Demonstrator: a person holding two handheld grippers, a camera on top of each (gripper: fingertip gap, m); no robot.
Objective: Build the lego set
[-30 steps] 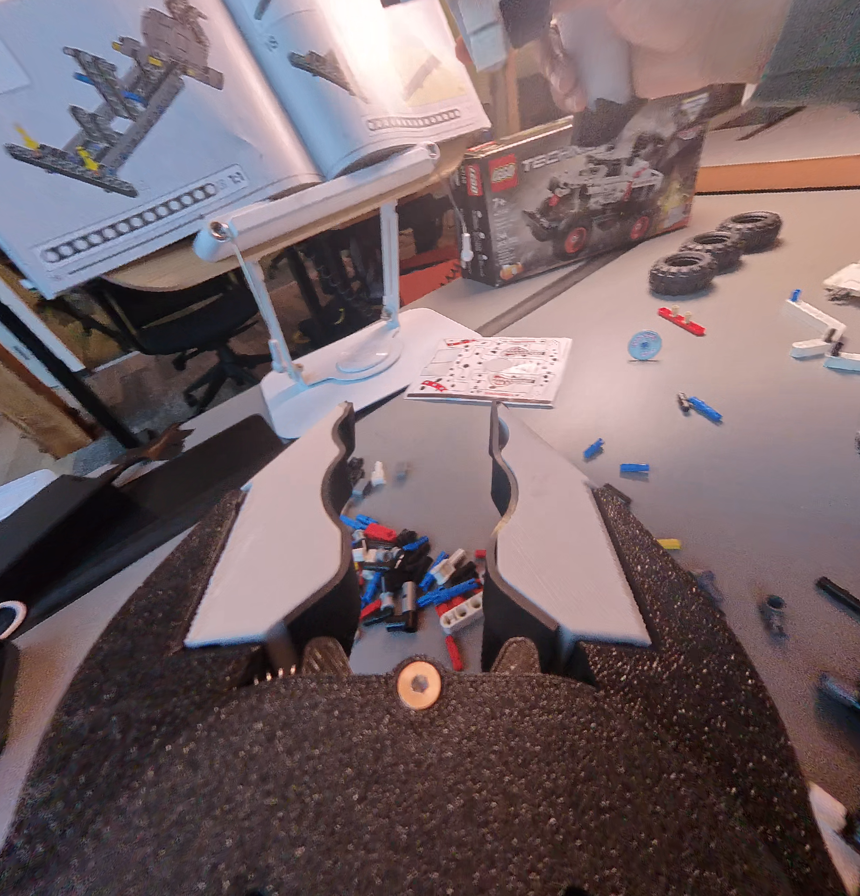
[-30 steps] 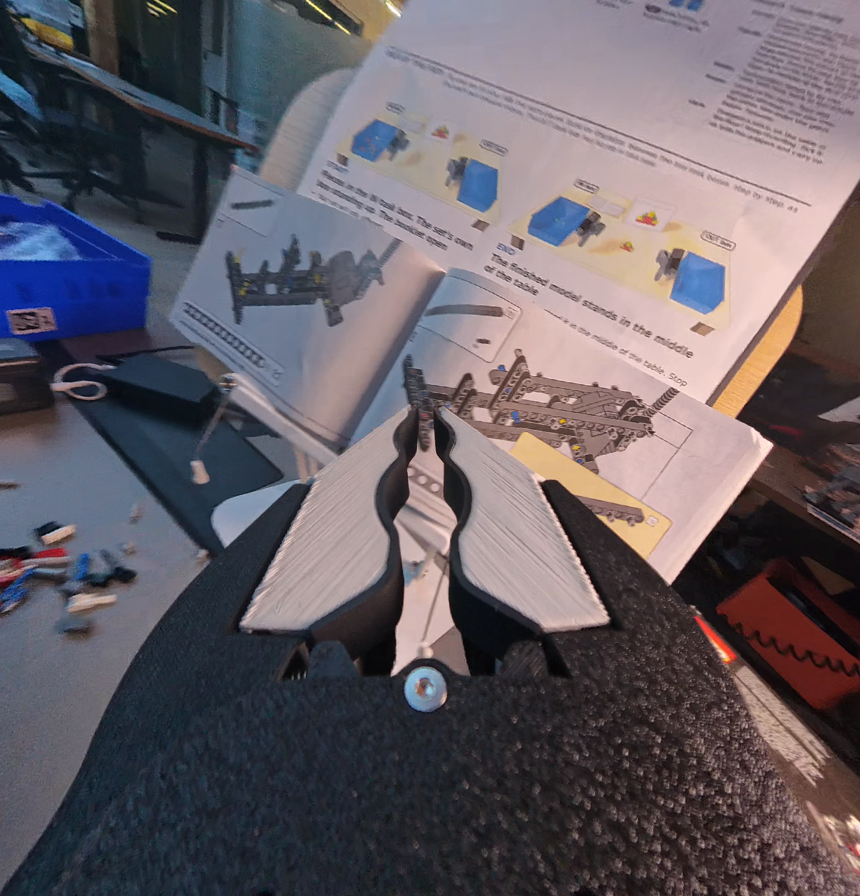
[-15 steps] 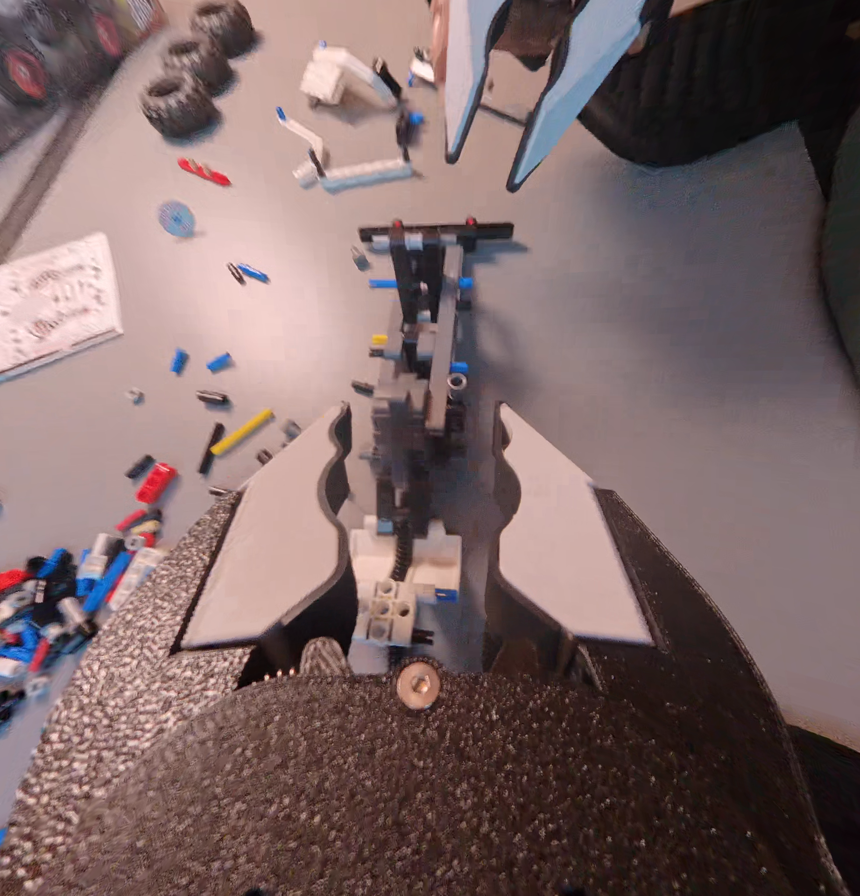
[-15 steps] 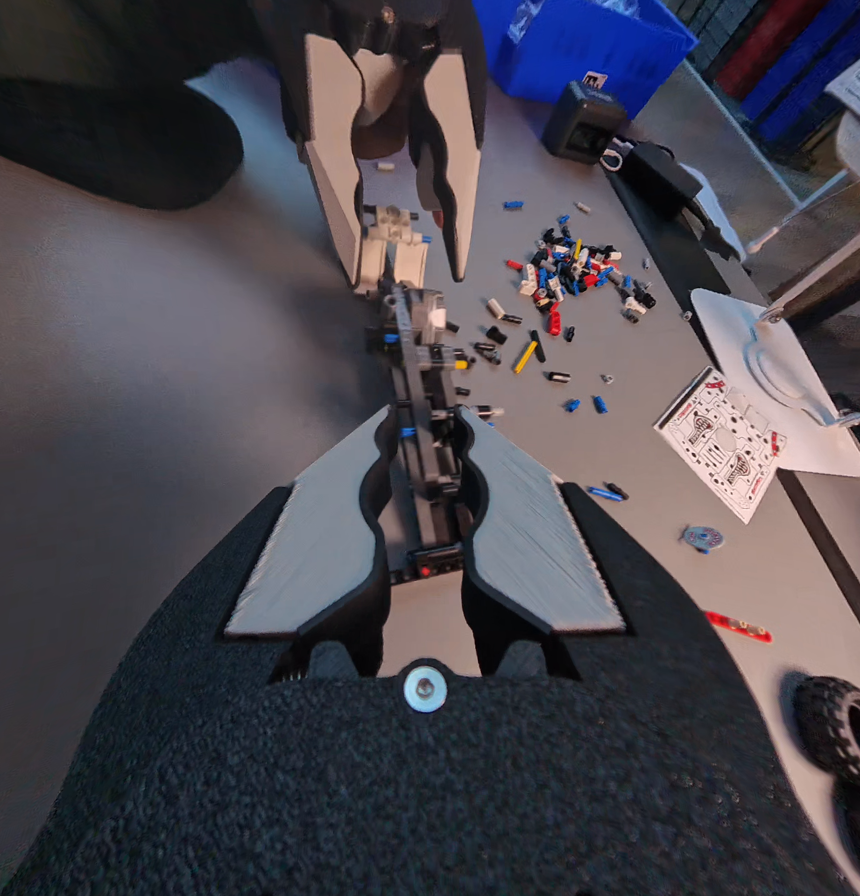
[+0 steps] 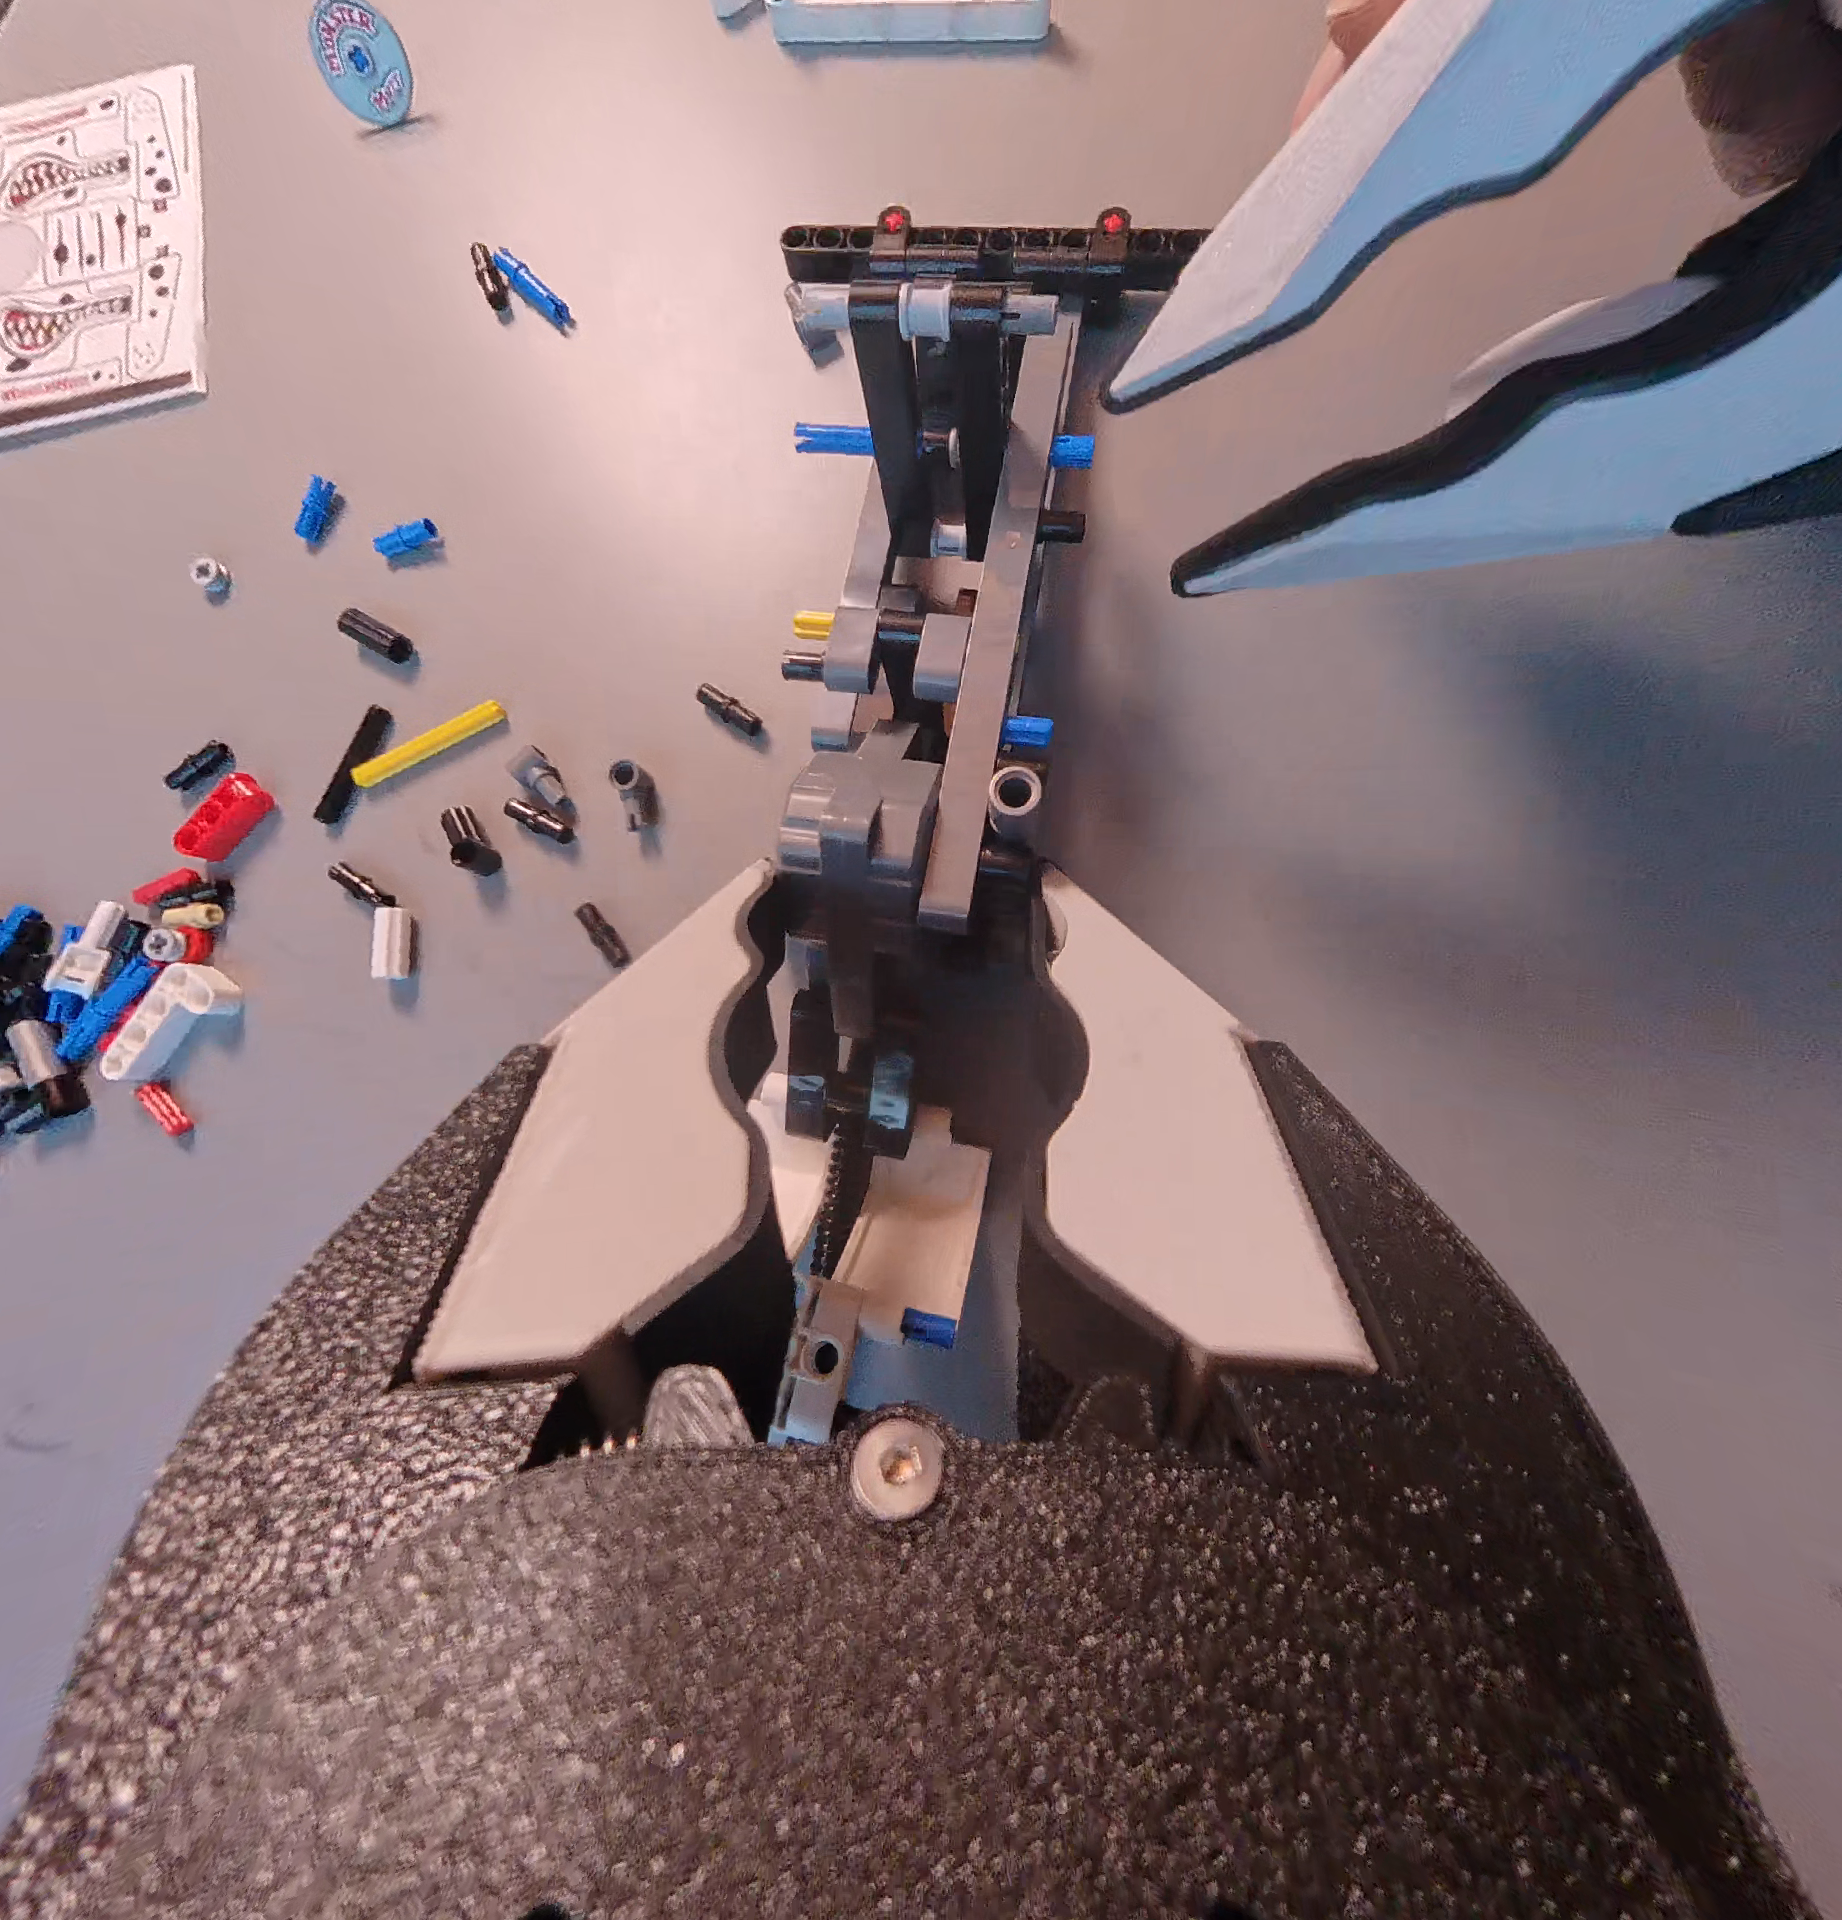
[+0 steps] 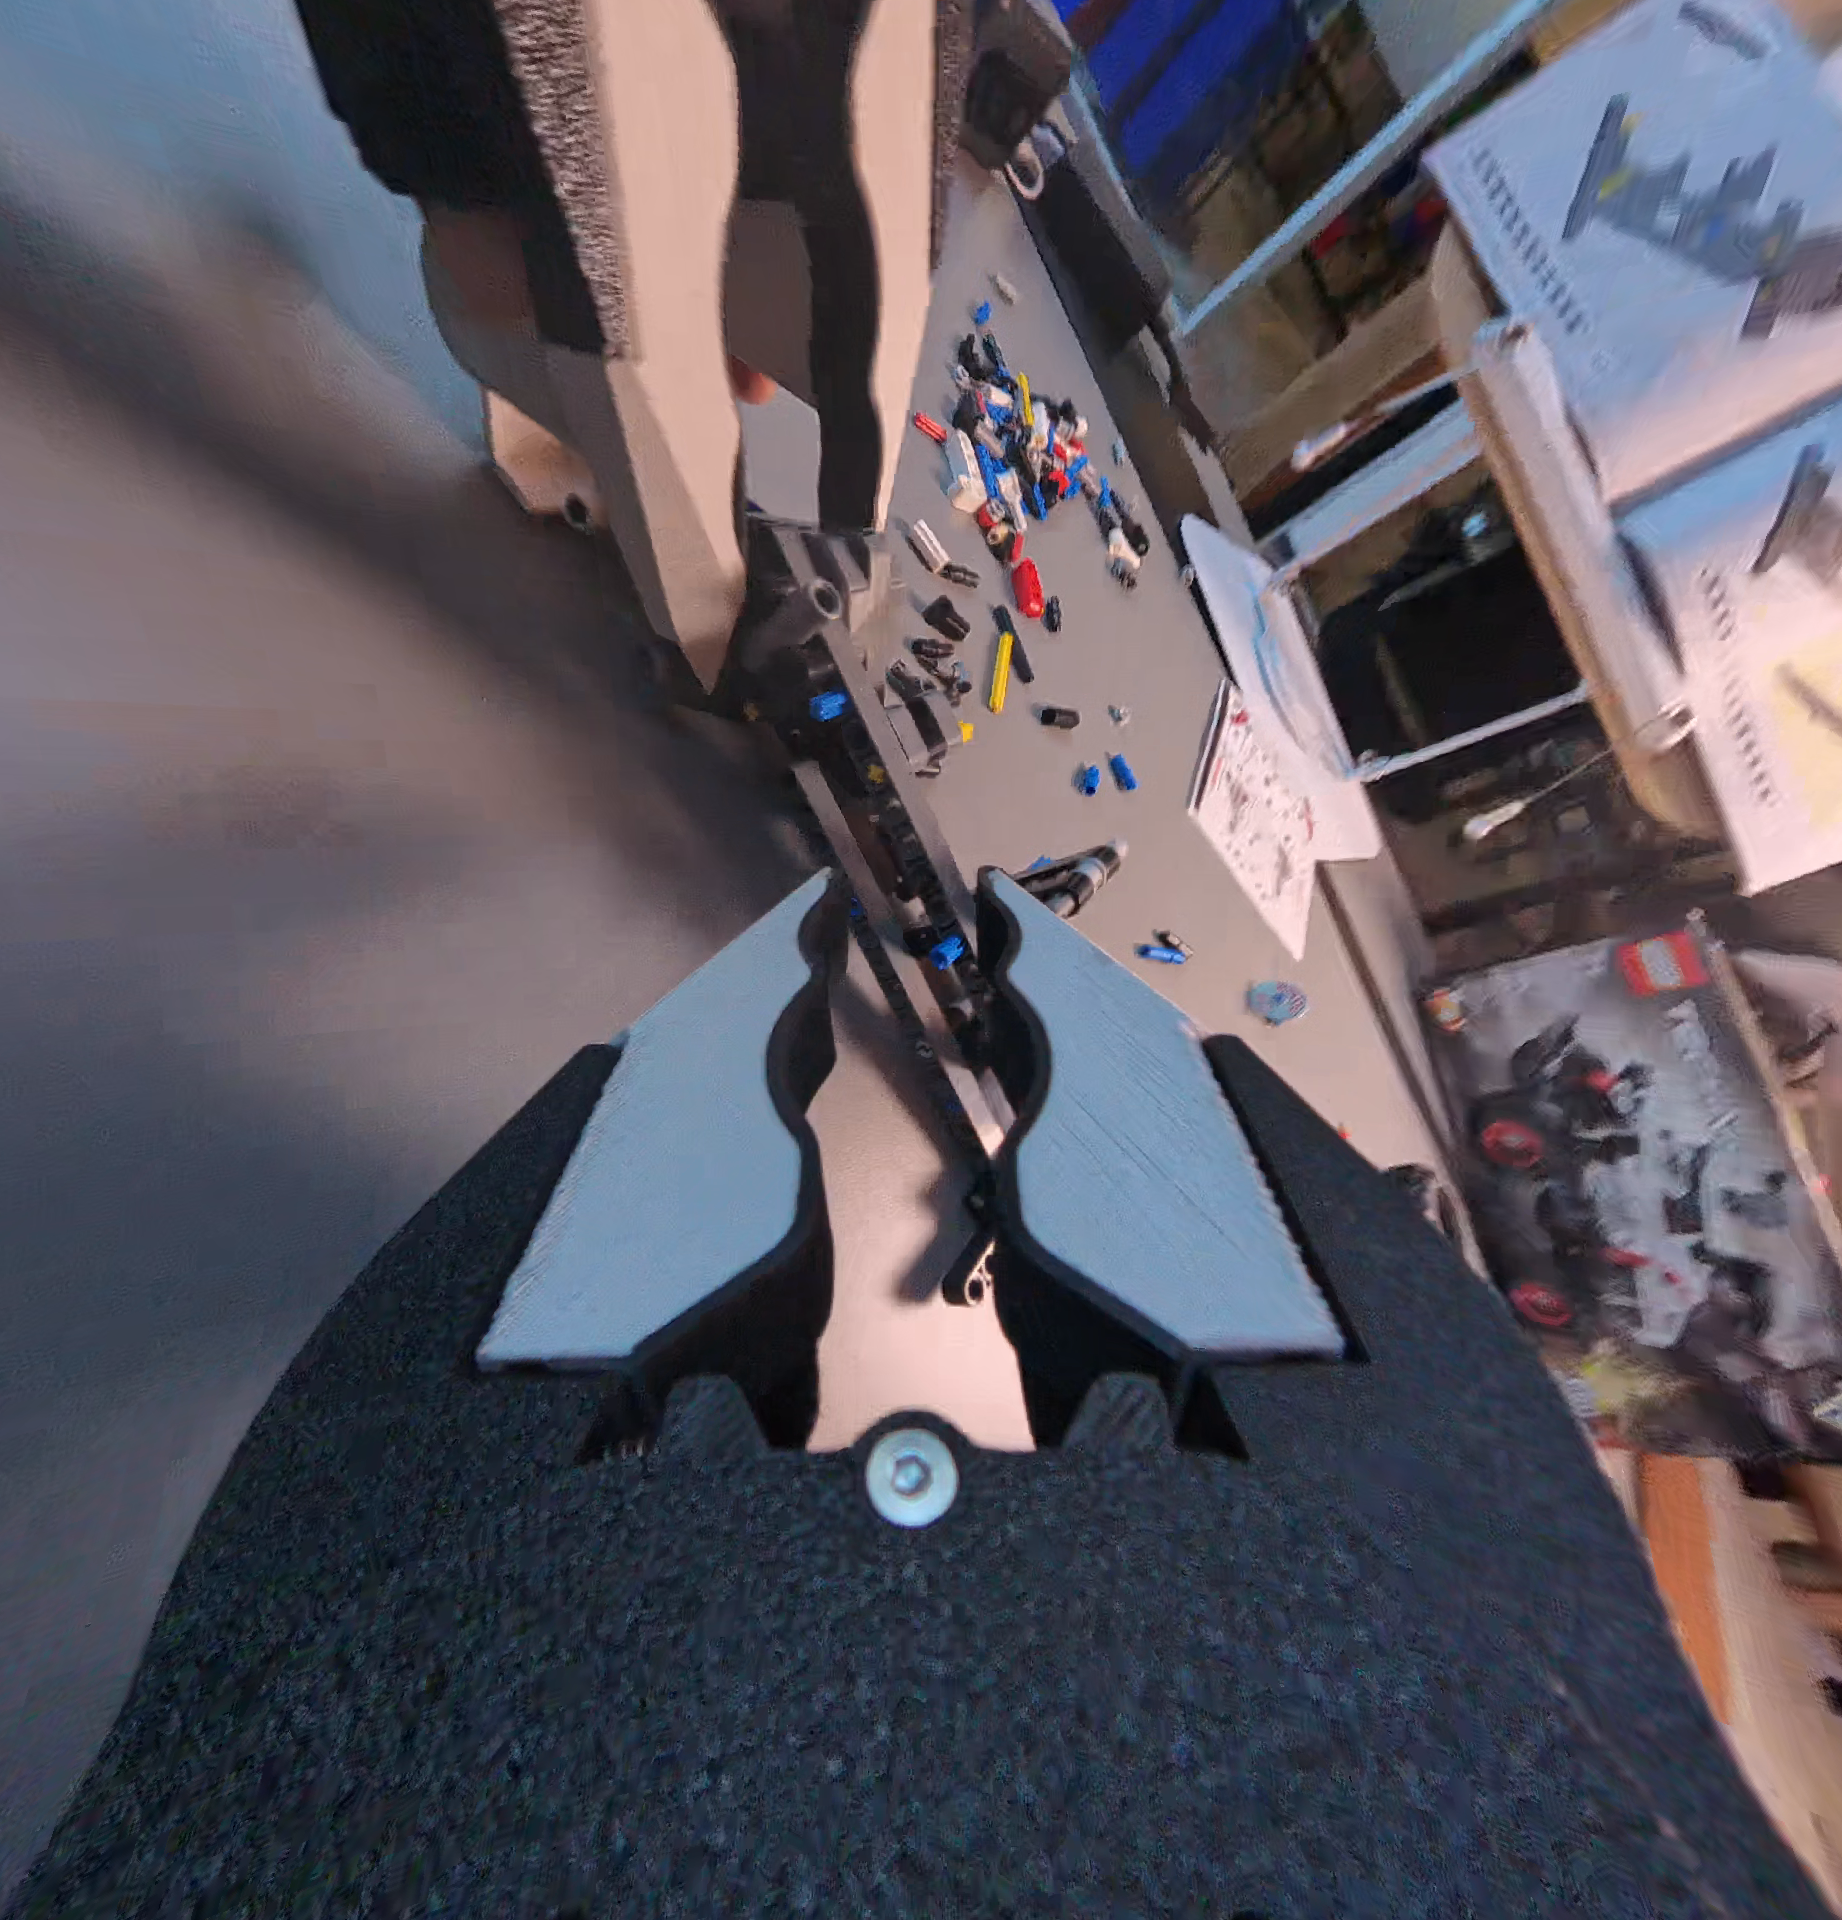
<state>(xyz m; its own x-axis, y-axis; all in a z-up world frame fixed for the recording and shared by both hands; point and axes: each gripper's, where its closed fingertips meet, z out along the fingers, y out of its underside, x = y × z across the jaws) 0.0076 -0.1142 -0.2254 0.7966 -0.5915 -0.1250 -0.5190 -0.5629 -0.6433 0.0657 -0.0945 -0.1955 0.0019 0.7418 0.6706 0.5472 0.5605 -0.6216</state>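
Lego chassis (image 5: 938, 665) flat on the grey table (image 5: 1416, 935), near end between the parted left gripper (image 5: 906, 904), far end between the parted right gripper (image 6: 901, 894); mid-build, bracing step; next, probably closing both for a firm hold.

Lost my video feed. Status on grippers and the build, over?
Left gripper open, straddling the chassis near end. Right gripper open around its far end. Chassis lying on the table. Loose pieces off to the side, nothing blocking.
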